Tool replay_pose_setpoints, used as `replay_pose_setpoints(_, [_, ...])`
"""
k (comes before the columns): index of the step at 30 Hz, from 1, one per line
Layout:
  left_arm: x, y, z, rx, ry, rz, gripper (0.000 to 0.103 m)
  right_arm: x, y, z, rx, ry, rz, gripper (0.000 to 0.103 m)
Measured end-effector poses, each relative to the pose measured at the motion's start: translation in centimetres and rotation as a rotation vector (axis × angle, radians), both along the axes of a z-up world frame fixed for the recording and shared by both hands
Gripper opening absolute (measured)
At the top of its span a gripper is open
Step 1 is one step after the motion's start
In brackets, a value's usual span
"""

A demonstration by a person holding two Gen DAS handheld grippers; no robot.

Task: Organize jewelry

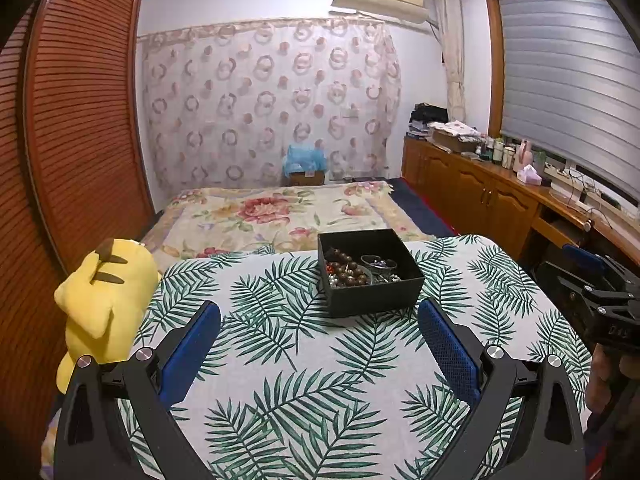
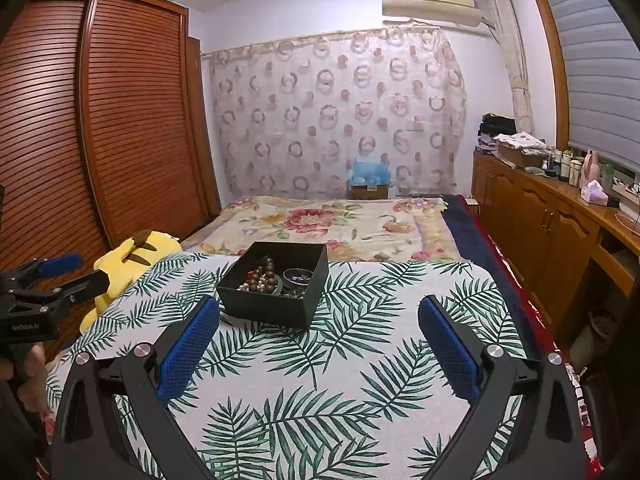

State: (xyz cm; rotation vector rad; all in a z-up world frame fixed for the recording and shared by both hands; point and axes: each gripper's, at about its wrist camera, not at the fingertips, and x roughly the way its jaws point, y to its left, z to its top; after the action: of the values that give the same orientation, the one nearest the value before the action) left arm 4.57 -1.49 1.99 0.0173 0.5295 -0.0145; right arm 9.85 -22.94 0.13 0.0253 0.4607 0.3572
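Observation:
A black open box (image 1: 370, 294) sits on the leaf-print tablecloth (image 1: 300, 360), holding brown wooden beads (image 1: 348, 270), small glass dishes (image 1: 378, 262) and silvery pieces. My left gripper (image 1: 320, 312) hovers open just short of the box, nothing between its blue pads. In the right wrist view the same box (image 2: 272, 304) lies ahead and left, with beads (image 2: 262, 274) inside. My right gripper (image 2: 320, 312) is open and empty, its left fingertip near the box's front corner. Each gripper shows at the other view's edge.
A yellow plush toy (image 1: 104, 300) leans at the table's left edge. Behind the table is a bed with a floral blanket (image 1: 280, 212). A slatted wooden wardrobe (image 1: 80, 120) stands left and a cluttered wooden sideboard (image 1: 500, 184) runs along the right.

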Motion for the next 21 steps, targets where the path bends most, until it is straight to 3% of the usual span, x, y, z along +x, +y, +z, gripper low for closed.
replay_pose_setpoints(21, [-0.09, -0.25, 0.18, -0.002, 0.000, -0.002, 0.095, -0.14, 0.38, 0.17, 0.003, -0.005, 0.004, 0.100])
